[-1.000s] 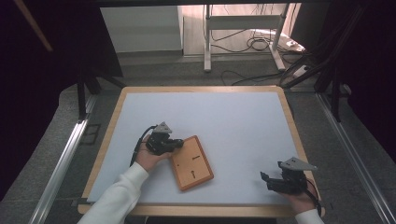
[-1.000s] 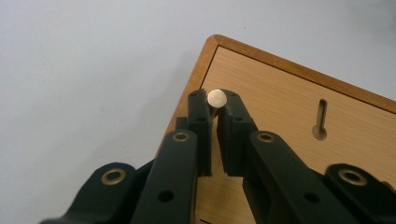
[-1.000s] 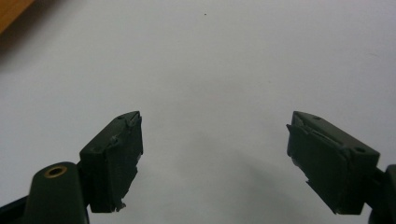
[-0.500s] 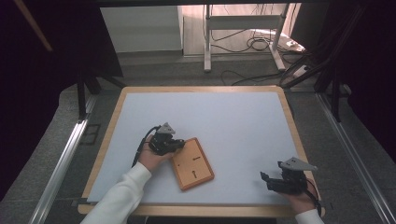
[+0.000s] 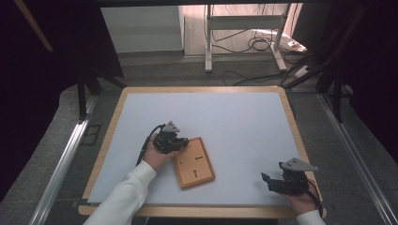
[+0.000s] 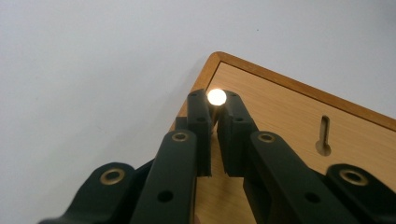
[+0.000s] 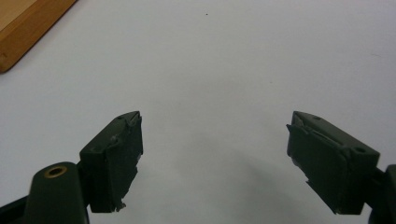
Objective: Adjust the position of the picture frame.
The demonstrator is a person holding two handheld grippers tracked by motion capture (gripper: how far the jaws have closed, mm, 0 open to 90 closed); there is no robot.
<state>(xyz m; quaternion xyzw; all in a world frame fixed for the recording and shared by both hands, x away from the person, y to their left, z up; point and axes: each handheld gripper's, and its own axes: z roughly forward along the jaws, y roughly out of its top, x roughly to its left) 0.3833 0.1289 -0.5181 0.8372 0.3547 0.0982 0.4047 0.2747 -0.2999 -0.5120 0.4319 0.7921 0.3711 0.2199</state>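
Observation:
A flat wooden board with keyhole slots lies on the white table, front centre. My left gripper is at the board's near-left corner. In the left gripper view its jaws are shut on a small peg with a shiny round top, held over the corner of the board; a keyhole slot lies to the right. My right gripper rests at the front right, away from the board. Its jaws stand wide open over bare table, with a board corner at top left.
A wooden rim frames the white table. Beyond the far edge are a metal stand and cables on the floor. Metal rails run along both sides.
My left gripper has crept slightly to the right at the board's corner. The right gripper and the board have stayed where they were.

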